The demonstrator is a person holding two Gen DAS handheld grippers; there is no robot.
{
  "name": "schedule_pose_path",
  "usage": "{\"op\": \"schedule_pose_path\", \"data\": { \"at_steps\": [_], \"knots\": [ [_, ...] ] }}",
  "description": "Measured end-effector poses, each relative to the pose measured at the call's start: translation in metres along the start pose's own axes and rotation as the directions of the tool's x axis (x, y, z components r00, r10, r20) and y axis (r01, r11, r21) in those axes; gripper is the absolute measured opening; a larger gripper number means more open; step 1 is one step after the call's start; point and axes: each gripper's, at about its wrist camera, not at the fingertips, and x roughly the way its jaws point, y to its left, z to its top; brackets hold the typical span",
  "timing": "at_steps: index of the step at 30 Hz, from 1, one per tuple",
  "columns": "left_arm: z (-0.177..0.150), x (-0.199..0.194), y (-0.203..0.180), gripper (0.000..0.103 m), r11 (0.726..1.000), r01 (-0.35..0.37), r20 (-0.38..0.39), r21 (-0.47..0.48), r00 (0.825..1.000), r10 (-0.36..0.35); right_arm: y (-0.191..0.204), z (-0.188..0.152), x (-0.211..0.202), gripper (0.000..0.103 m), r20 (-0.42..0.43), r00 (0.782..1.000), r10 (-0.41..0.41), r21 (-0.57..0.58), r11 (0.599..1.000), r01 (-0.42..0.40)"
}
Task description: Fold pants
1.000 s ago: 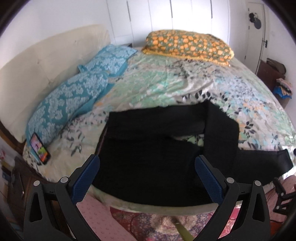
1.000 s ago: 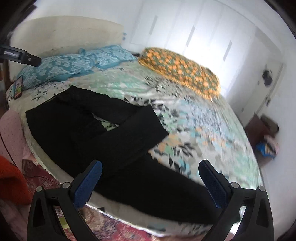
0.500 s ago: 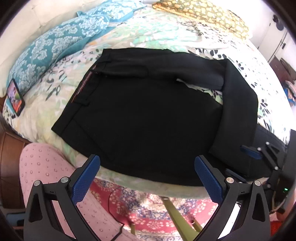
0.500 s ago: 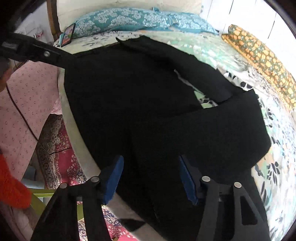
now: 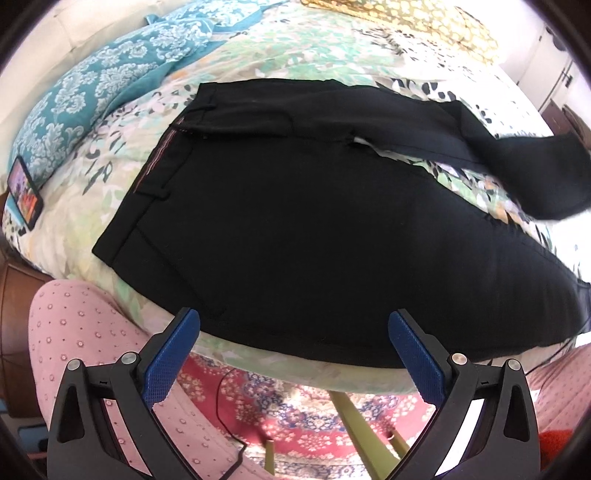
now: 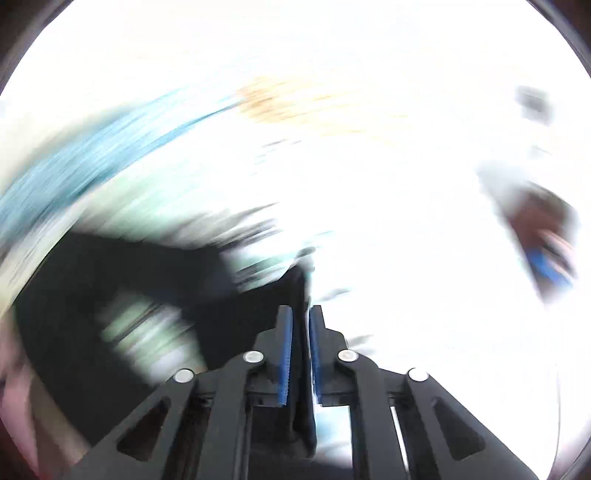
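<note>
Black pants (image 5: pixel 295 221) lie spread on the floral bedspread (image 5: pixel 314 48), waistband at the left with a striped lining showing. My left gripper (image 5: pixel 293 321) hovers open over the pants' near edge at the bed's rim, nothing between its blue pads. One pant leg (image 5: pixel 546 173) is lifted off the bed at the right. The right wrist view is heavily blurred. In it my right gripper (image 6: pixel 300 314) has its jaws closing, pads nearly together with a fold of the black pants (image 6: pixel 110 280) pinched between them.
A phone (image 5: pixel 25 194) lies at the bed's left edge beside teal pillows (image 5: pixel 92 85). An orange pillow (image 5: pixel 424 18) lies at the far side. Below the bed edge are a person's pink-clad leg (image 5: pixel 85 332), a patterned rug (image 5: pixel 295 406), a cable (image 5: pixel 229 406) and yellow-green legs (image 5: pixel 351 417).
My left gripper sank toward the bed's near edge and tilted down. My right gripper went from wide open to closed on the pants fabric and swung away, lifting the leg at the right.
</note>
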Motion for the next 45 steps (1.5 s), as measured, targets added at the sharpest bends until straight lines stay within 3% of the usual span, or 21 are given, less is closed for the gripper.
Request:
{"op": "schedule_pose_path", "data": {
  "at_steps": [2,3,4,7,10,12,14,20,26,27,28,29,30,31,34,35,36,37,39,42,45],
  "knots": [
    [0.000,-0.001,-0.005,0.102,1.000,0.000,0.004,0.016,1.000,0.000,-0.058,0.002,0.021,0.041,-0.074,0.993,-0.096,0.093,0.990,0.103],
    [0.000,-0.002,-0.008,0.102,1.000,-0.002,0.008,0.026,1.000,0.002,-0.080,-0.006,0.028,0.065,-0.106,0.991,-0.084,0.145,0.985,0.099],
    [-0.001,-0.002,-0.010,0.102,0.999,-0.006,0.012,0.036,1.000,0.005,-0.098,-0.017,0.032,0.068,-0.119,0.992,-0.051,0.196,0.978,0.074],
    [0.000,-0.001,-0.016,0.102,0.998,-0.019,0.012,0.061,1.000,0.018,-0.127,-0.058,0.055,0.068,-0.212,0.976,0.056,0.275,0.961,0.004],
    [0.003,0.009,-0.024,0.102,0.996,-0.022,-0.023,0.081,0.999,0.023,-0.135,-0.090,0.080,0.068,-0.272,0.940,0.207,0.354,0.930,-0.102],
    [0.004,0.016,-0.033,0.102,0.994,-0.025,-0.046,0.107,0.998,0.030,-0.132,-0.099,0.098,0.068,-0.278,0.910,0.307,0.421,0.891,-0.172],
    [0.004,0.018,-0.044,0.102,0.990,-0.027,-0.051,0.141,0.998,0.034,-0.114,-0.093,0.118,0.068,-0.288,0.891,0.352,0.410,0.886,-0.217],
    [0.005,0.025,-0.070,0.102,0.976,-0.030,-0.048,0.216,0.998,0.041,-0.043,-0.051,0.202,0.068,-0.398,0.834,0.383,0.213,0.922,-0.322],
    [0.014,0.039,-0.077,0.102,0.972,-0.070,-0.071,0.224,0.994,0.088,-0.004,-0.041,0.278,0.064,-0.460,0.811,0.360,0.139,0.932,-0.335],
    [0.015,0.043,-0.077,0.102,0.971,-0.077,-0.080,0.225,0.992,0.097,0.001,-0.044,0.290,0.061,-0.490,0.788,0.372,0.139,0.926,-0.351],
    [0.016,0.046,-0.077,0.102,0.971,-0.083,-0.090,0.225,0.990,0.105,0.007,-0.046,0.298,0.042,-0.525,0.760,0.383,0.126,0.918,-0.376],
    [0.018,0.049,-0.077,0.102,0.971,-0.087,-0.099,0.225,0.989,0.111,0.012,-0.044,0.297,0.032,-0.534,0.759,0.373,0.081,0.916,-0.393],
    [0.019,0.052,-0.077,0.102,0.971,-0.089,-0.108,0.224,0.987,0.115,0.018,-0.037,0.293,0.009,-0.539,0.766,0.351,0.008,0.911,-0.412],
    [0.021,0.054,-0.077,0.102,0.971,-0.090,-0.111,0.223,0.987,0.117,0.020,-0.029,0.287,0.007,-0.529,0.788,0.315,-0.067,0.910,-0.409],
    [0.028,0.056,-0.083,0.102,0.972,-0.090,-0.089,0.215,0.990,0.111,-0.005,0.009,0.278,0.007,-0.399,0.911,0.106,-0.252,0.942,-0.220],
    [0.032,0.055,-0.087,0.102,0.974,-0.083,-0.078,0.210,0.992,0.101,-0.023,0.023,0.282,0.007,-0.347,0.938,0.018,-0.269,0.956,-0.118],
    [0.036,0.054,-0.091,0.102,0.976,-0.072,-0.068,0.205,0.994,0.088,-0.039,0.033,0.286,0.007,-0.312,0.949,-0.046,-0.263,0.964,-0.040],
    [0.039,0.052,-0.095,0.102,0.977,-0.060,-0.059,0.203,0.996,0.074,-0.056,0.041,0.292,0.007,-0.284,0.954,-0.096,-0.242,0.970,0.026],
    [0.043,0.049,-0.104,0.102,0.977,-0.041,-0.052,0.210,0.997,0.053,-0.072,0.046,0.306,0.007,-0.285,0.954,-0.092,-0.190,0.981,0.038],
    [0.041,0.052,-0.117,0.102,0.966,-0.030,-0.057,0.258,0.997,0.046,-0.051,0.027,0.333,0.007,-0.293,0.942,-0.164,-0.282,0.956,0.078],
    [0.039,0.060,-0.122,0.102,0.959,-0.030,-0.086,0.283,0.995,0.057,-0.042,0.000,0.353,0.007,-0.331,0.925,-0.187,-0.258,0.961,0.102]
  ]
}}
